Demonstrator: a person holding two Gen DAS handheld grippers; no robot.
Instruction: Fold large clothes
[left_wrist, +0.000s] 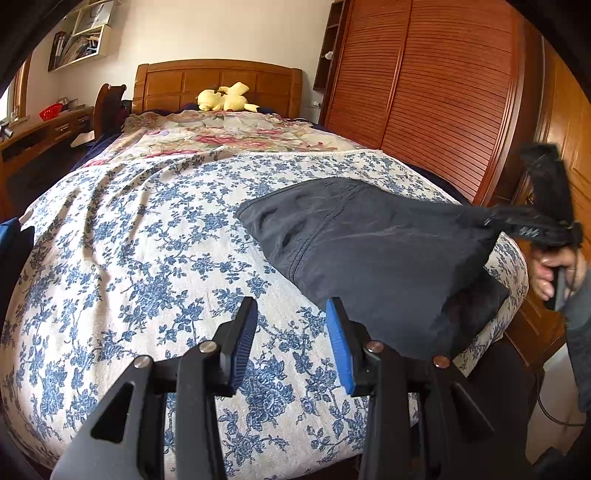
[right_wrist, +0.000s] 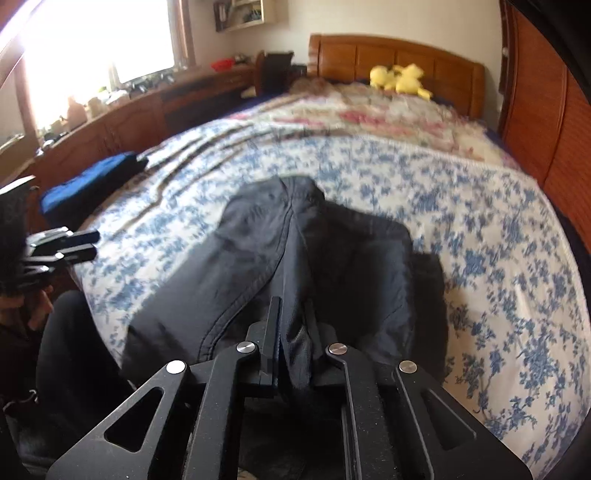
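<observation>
Here my right tongs (right_wrist: 291, 332) are clamped tight on a bunched edge of the dark garment (right_wrist: 295, 251), at about six o'clock in the right wrist view; the cloth runs up from them and spreads over the bed (right_wrist: 480, 221). My left tongs (left_wrist: 291, 332) stand part open with nothing between the blue pads (left_wrist: 338, 339), low over the floral cover, the garment's near edge just beside the right pad. In the left wrist view the garment lies at three o'clock, near the bed's corner, pulled taut toward the right tongs. A yellow plush (left_wrist: 225, 98) sits at twelve o'clock by the headboard (left_wrist: 221, 79).
</observation>
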